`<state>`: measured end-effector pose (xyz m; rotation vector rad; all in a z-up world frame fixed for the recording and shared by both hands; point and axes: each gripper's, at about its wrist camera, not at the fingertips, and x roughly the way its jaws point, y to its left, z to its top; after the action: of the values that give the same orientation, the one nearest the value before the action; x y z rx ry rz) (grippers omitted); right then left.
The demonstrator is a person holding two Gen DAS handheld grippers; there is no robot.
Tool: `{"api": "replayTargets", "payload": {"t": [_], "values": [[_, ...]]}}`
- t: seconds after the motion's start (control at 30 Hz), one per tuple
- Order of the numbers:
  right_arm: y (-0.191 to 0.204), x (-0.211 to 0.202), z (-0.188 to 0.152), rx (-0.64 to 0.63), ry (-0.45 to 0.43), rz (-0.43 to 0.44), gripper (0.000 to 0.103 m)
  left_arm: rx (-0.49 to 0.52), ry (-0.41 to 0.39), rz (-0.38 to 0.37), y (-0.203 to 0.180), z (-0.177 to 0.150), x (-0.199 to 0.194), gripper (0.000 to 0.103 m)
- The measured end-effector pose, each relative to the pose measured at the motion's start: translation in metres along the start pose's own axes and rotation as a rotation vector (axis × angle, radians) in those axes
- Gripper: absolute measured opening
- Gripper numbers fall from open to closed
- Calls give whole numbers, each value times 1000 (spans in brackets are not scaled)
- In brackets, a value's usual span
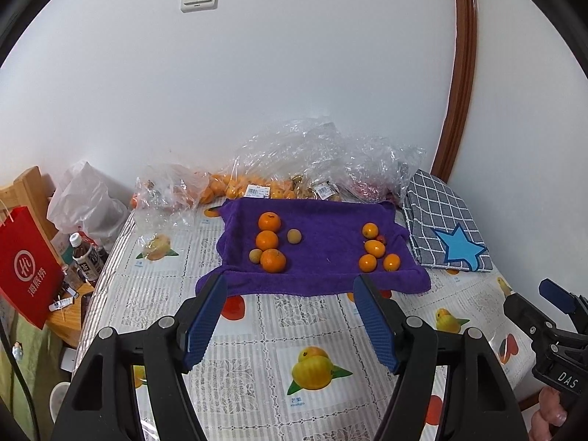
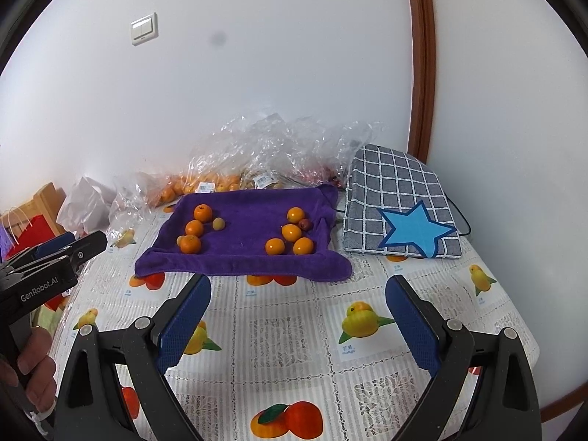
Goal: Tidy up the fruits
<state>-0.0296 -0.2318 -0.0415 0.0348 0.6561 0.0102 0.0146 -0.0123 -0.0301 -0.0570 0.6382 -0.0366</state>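
A purple towel (image 1: 323,235) (image 2: 253,224) lies spread on the table with fruit in two groups. On its left side sit three large oranges (image 1: 267,240) (image 2: 194,228) with two small pale fruits (image 1: 294,236) beside them. On its right side lie several smaller oranges (image 1: 374,247) (image 2: 291,232) and a small red fruit (image 2: 305,224). My left gripper (image 1: 290,286) is open with nothing between its blue pads, short of the towel's near edge. My right gripper (image 2: 298,286) is open and empty too, also short of the towel.
Clear plastic bags (image 1: 294,172) with more oranges are piled against the wall behind the towel. A checked pouch with a blue star (image 2: 400,217) lies to the right. A fruit-print tablecloth (image 2: 294,330) covers the table. A red paper bag (image 1: 25,275) and bottles (image 1: 86,261) stand off the left edge.
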Motion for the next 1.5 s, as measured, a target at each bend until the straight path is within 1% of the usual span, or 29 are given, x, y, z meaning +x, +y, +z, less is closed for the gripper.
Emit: {"api": "replayTargets", "payload": {"t": [0.27,0.4,1.5], "values": [[2,-2,-1,-4,-1,-4,95,7,-11,-3,-2,2,-6,70],[5,-4,0,-12,-4,-19,95,10,-16,-3,-3,3,-8,70],[6,-7,0,-10,-8,-19,95,17,-19,10,-2,2,-9,70]]}}
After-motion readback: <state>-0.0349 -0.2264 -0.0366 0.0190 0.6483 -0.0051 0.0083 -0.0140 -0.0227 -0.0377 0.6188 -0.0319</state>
